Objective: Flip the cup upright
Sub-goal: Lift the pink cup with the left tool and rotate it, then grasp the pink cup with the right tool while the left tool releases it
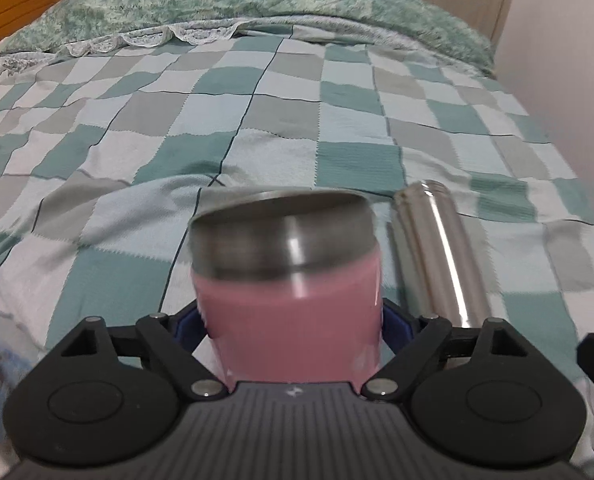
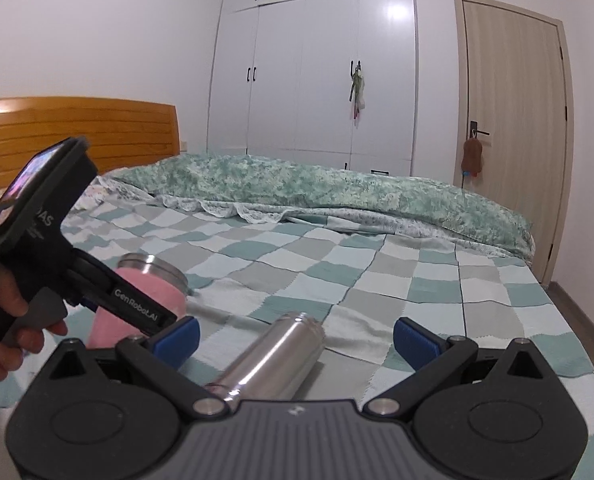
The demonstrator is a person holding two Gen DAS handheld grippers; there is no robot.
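The left hand-held gripper (image 1: 295, 330) is closed on the pink cup (image 1: 289, 292), its blue pads pressed to either side of the pink body close to the camera. The cup's steel band and flat steel end point away from the lens, and the cup looks blurred. From the right wrist view the cup (image 2: 145, 292) is held just above the bed, tilted, with the steel end up and toward the headboard; whether it touches the cover cannot be told. A hand (image 2: 13, 320) grips the left tool's handle at the frame's left edge.

The right hand-held gripper (image 2: 297, 338) is wide open and holds nothing. A steel bottle (image 2: 275, 354) lies on its side between and below its blue fingers (image 2: 179, 338), just beside the cup.

Both rest over a checked bedspread (image 1: 257, 120) in teal, grey and pale blue. Farther back lies a green mottled quilt (image 2: 297, 184), then a wooden headboard (image 2: 77, 128), white wardrobes (image 2: 317, 60) and a door (image 2: 513, 128).
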